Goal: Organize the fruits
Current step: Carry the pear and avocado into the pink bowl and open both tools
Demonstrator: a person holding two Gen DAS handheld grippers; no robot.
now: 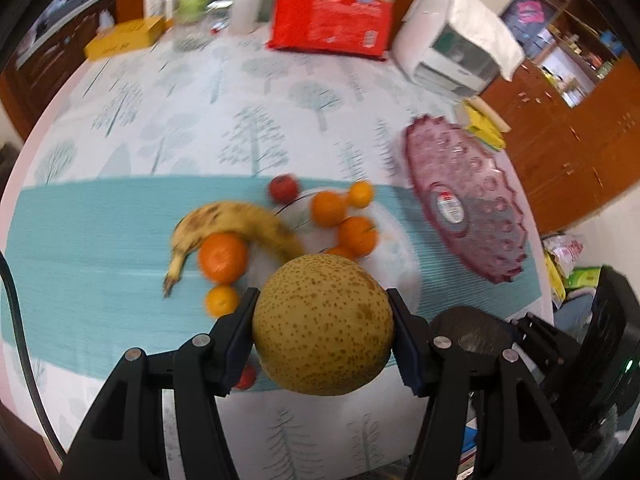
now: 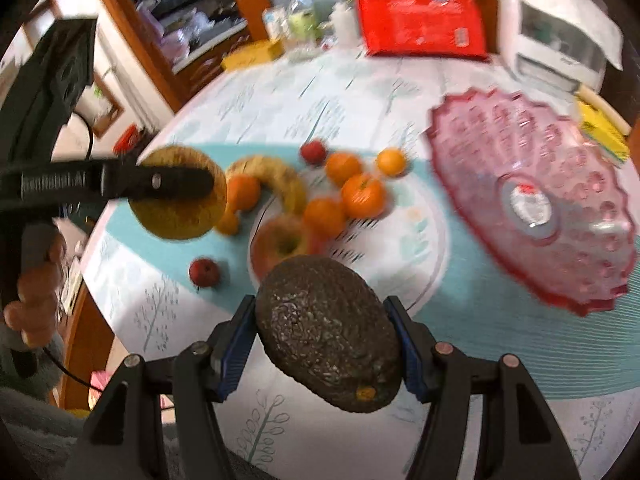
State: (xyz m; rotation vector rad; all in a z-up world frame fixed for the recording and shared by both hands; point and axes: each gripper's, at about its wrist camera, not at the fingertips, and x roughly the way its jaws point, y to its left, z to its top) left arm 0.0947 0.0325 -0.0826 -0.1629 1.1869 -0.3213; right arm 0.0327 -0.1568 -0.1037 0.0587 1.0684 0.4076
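The left gripper (image 1: 322, 312) is clamped on a round, speckled yellow-brown pear (image 1: 323, 324), both pads pressed against its sides, and holds it above the table. Just to its right is the dark avocado (image 1: 472, 330) carried by the other tool. Beyond the pear, on the teal band of the tree-print tablecloth (image 1: 248, 120), lie a spotted banana (image 1: 236, 220) curved around an orange (image 1: 222, 258), with a smaller orange (image 1: 221, 300) just in front. Farther ahead a group of oranges (image 1: 328, 208) and a small red fruit (image 1: 283, 188) sit by a white plate (image 1: 400, 256). To the right stands a pink glass dish (image 1: 464, 200), empty of fruit.

The right gripper (image 2: 324, 316) grips the bumpy dark avocado (image 2: 326, 334) between its blue pads, lifted clear of the table. Just ahead, on the white plate (image 2: 420, 248), lies an apple (image 2: 282, 244), with oranges (image 2: 362, 196) beyond it. To the left a small red fruit (image 2: 204, 272) rests on the cloth, and farther left the left gripper (image 2: 176, 184) holds the pear (image 2: 176, 216) in the air. The pink dish (image 2: 536, 184) lies ahead to the right. At the far table edge sit a red package (image 2: 420, 28) and a white appliance (image 2: 556, 36).
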